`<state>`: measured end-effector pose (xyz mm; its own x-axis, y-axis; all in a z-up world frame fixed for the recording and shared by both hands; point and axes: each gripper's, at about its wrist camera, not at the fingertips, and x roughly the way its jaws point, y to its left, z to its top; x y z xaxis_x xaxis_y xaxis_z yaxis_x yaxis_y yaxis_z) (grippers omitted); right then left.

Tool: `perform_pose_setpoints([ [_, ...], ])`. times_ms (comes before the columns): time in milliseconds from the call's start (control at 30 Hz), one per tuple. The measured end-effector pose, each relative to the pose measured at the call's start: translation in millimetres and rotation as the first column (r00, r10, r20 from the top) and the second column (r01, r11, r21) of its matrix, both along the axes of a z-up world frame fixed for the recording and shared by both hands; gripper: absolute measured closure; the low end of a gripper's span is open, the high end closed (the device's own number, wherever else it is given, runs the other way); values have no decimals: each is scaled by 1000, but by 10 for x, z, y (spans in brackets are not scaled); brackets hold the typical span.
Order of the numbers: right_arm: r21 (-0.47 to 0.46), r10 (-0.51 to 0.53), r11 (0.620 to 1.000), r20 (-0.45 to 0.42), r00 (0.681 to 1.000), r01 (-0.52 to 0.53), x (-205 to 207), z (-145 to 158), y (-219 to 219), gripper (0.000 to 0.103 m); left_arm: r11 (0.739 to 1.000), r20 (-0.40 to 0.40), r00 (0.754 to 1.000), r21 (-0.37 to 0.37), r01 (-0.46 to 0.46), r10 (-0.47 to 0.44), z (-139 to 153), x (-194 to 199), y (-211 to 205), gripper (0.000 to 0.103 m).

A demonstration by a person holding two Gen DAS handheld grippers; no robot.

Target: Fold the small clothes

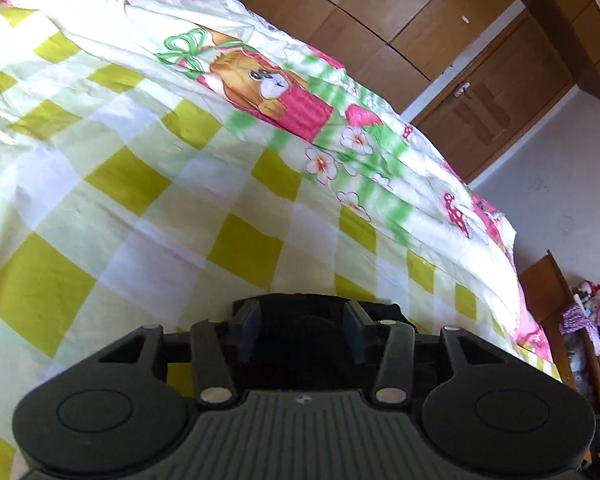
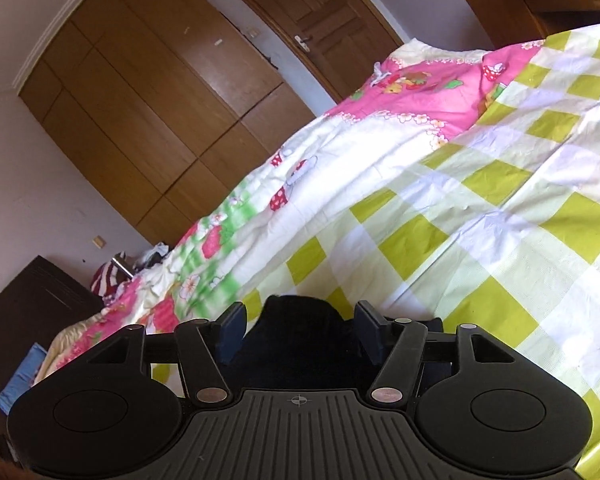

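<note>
A black garment (image 1: 308,344) lies on the yellow-checked bedsheet (image 1: 180,200), right at the tip of my left gripper (image 1: 300,310). Its fingers stand wide apart with the dark cloth filling the gap between them. In the right wrist view the same kind of black cloth (image 2: 296,344) bulges up between the spread fingers of my right gripper (image 2: 300,312). Both grippers sit low over the bed. Most of the garment is hidden behind the gripper bodies, so its shape and folds cannot be made out.
The bed's cartoon-print cover (image 1: 268,92) runs along the far edge. Behind it stand a wooden wardrobe (image 2: 140,100) and a door (image 2: 320,12). A dark cabinet (image 2: 28,308) is at the left, and a wooden shelf with clothes (image 1: 560,312) is by the bed's end.
</note>
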<state>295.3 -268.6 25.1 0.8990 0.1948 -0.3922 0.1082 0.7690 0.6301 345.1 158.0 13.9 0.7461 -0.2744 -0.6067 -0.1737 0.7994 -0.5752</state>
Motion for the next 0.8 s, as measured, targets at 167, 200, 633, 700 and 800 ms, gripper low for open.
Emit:
perform_pose_setpoints([
  [167, -214, 28, 976, -66, 997, -42, -269, 57, 109, 42, 993, 20, 999, 106, 44, -46, 102, -364, -19, 46],
  [200, -258, 39, 965, -73, 997, -57, -352, 39, 140, 42, 988, 21, 997, 136, 69, -72, 96, -462, -43, 44],
  [633, -232, 150, 949, -257, 955, -212, -788, -346, 198, 58, 970, -81, 978, 137, 201, -191, -235, -1078, -171, 42],
  [700, -246, 150, 945, -260, 954, -215, -802, -360, 246, 59, 973, -76, 980, 126, 194, -186, -217, -1126, -158, 42],
  [800, -236, 201, 938, -230, 952, -254, -842, -327, 315, 59, 967, -70, 975, 131, 218, -211, -209, -1191, -167, 38],
])
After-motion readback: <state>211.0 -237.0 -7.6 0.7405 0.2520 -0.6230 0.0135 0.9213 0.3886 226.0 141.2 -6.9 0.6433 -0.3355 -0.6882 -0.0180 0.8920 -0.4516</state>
